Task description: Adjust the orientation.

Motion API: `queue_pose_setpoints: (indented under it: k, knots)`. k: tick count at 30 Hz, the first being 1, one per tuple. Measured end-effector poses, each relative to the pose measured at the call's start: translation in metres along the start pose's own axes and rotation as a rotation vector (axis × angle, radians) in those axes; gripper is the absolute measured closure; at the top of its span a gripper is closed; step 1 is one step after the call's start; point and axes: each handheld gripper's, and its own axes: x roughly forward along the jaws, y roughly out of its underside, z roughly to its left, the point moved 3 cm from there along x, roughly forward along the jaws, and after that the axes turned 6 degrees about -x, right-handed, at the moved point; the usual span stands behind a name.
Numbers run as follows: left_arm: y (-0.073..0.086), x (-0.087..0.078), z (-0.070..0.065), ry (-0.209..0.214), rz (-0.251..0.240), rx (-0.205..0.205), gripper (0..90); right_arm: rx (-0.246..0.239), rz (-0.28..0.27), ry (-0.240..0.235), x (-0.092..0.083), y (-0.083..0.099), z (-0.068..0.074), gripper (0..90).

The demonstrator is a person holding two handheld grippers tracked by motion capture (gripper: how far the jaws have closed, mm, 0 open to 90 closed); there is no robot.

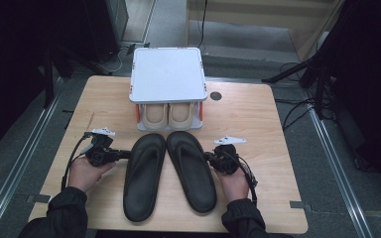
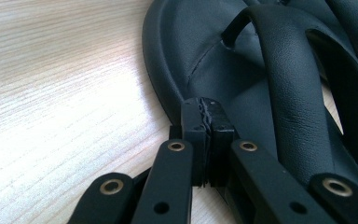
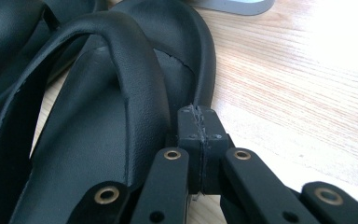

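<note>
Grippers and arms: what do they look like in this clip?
Both the left gripper and right gripper are black, with flat jaw links fastened by brass-coloured rivets. Each carries a pale three-cornered plate on top and trails a black cable. The person wears dark sleeves.

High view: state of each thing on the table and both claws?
Left black leather flip-flop sandal: flat on the table, sole down, toe toward the rack.
Right black leather flip-flop sandal: flat, sole down, beside the left one.
White two-level shoe rack: upright, top shelf bare.
Beige pair of shoes: stowed on the lower level.
Left claw: shut, at the left sandal's outer edge.
Right claw: shut, at the right sandal's outer edge.
</note>
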Motion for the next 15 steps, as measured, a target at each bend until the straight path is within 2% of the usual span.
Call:
queue_pose_setpoints:
  k: [2, 5, 9, 11, 13, 15]
  knots:
    - [0.001, -0.0002, 0.0009, 0.002, -0.001, -0.009, 89.3, 0.003, 0.003, -0.008, 0.0004, -0.0002, -0.0011, 90.0]
    - [0.0024, -0.0012, 0.003, -0.022, 0.013, -0.006, 88.8, 0.006, 0.004, -0.011, 0.0006, -0.0006, -0.0018, 90.0]
    - [0.0037, -0.0025, 0.0061, -0.017, 0.015, -0.026, 88.8, 0.006, 0.019, -0.012, 0.0003, -0.0017, -0.0017, 90.0]
    - [0.0049, 0.0008, 0.0042, -0.018, 0.033, -0.016, 88.8, 0.003, 0.019, -0.014, 0.0007, -0.0019, -0.0018, 90.0]
    - [0.0051, 0.0024, 0.0011, -0.039, 0.034, 0.0, 89.0, 0.006, 0.02, -0.016, 0.0006, -0.0019, -0.0019, 90.0]
    - [0.0052, 0.0022, 0.0012, -0.037, 0.036, -0.002, 89.0, 0.005, 0.02, -0.016, 0.0007, -0.0018, -0.0021, 89.9]
